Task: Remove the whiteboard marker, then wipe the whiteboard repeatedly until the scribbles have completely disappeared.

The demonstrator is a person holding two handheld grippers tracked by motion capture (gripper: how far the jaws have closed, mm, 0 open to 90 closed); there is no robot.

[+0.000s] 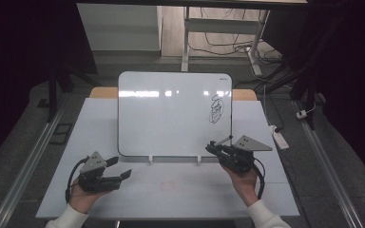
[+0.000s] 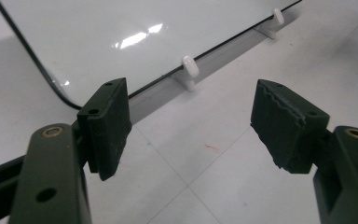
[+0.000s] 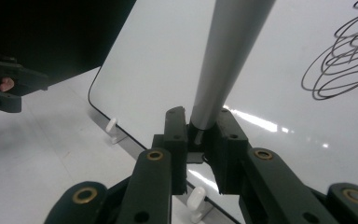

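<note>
— What's the right gripper got hold of?

— A grey marker. The jaws are clenched on its lower end, and the barrel runs up and away from them toward the whiteboard, tip pointing at the board's right part.

— And the board itself?

— Propped up on the table, leaning back, its bottom edge sitting on two small white pegs. There's a black scribble near its upper right, just above and ahead of the marker's tip.

— So the pen is the nearer tool to that scribble?

— By far. The left gripper is low on the table, off the board's lower left corner, well apart from the drawing. Its jaws stand wide apart with nothing between them, only bare table beneath.

— What would the next move hinge on, you think?

— I'd say on the marker's long axis: it already points up along the board toward the scribble, so the right hand need only push on along that line
</note>
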